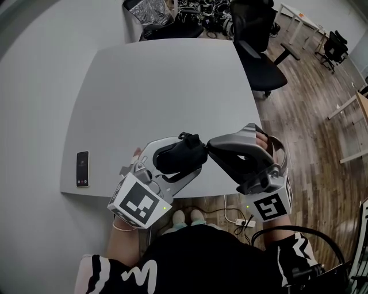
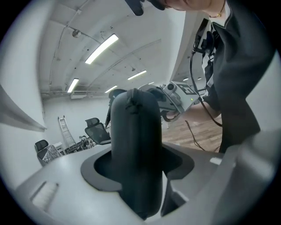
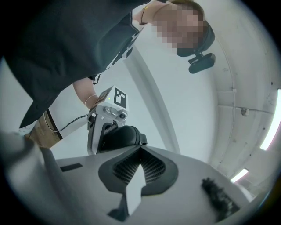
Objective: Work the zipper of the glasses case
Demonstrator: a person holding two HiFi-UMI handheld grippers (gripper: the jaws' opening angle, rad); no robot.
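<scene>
Left gripper (image 1: pixel 187 155) clamps the glasses case (image 2: pixel 134 145) aloft above the near edge of the table (image 1: pixel 172 86). Right gripper (image 1: pixel 209 144) is pinched shut, apparently on the zipper pull (image 3: pixel 139 143). The case looks closed, so most of the zipper work seems left.

Office-like lab: grey table (image 1: pixel 172 86), swivel chairs (image 1: pixel 260 54), tangled cables (image 1: pixel 201 12), wooden floor (image 1: pixel 313 120)

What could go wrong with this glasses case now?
The left gripper holds the glasses case up near the edge of the table; a hard tug could pull it free and drop it. The right gripper is shut, tips at the case's end; they may hold nothing and slide off.
</scene>
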